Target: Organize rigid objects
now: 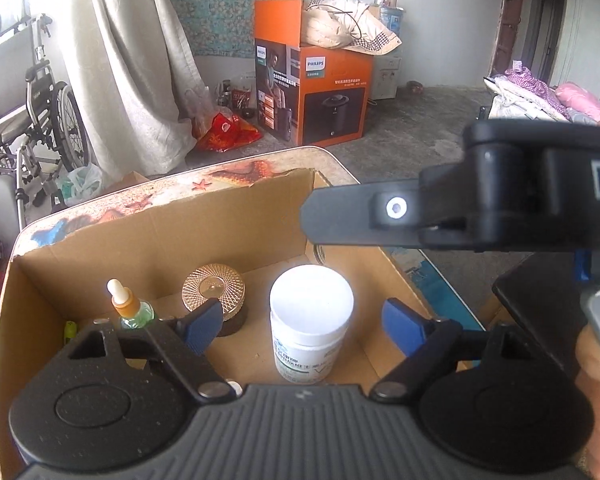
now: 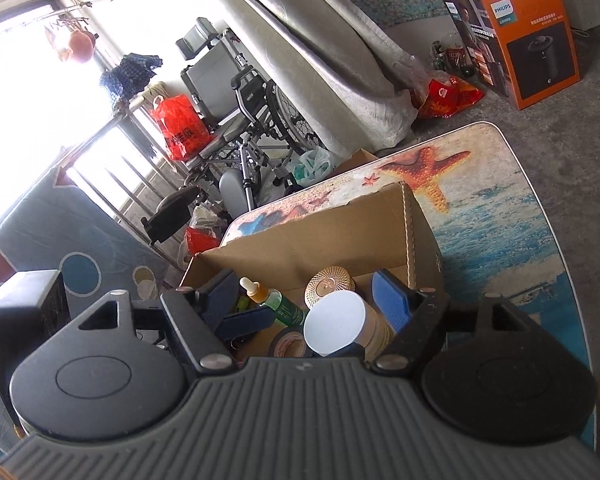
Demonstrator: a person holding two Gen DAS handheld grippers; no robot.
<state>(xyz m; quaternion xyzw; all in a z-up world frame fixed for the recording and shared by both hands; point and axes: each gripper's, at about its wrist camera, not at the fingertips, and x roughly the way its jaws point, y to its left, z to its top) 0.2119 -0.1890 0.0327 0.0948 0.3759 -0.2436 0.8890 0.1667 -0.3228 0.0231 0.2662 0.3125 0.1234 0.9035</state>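
Note:
A white-lidded jar stands upright in an open cardboard box. My left gripper is open around it, with a gap between each blue pad and the jar. Beside the jar stand a gold-lidded jar and a dropper bottle. One black finger of the right gripper reaches in above the box from the right. In the right wrist view my right gripper is open over the box, above the white-lidded jar, dropper bottle, gold-lidded jar and a tape roll.
The box sits on a table with a starfish and sea print. On the floor beyond are an orange appliance carton, a wheelchair, a leaning mattress and red bags.

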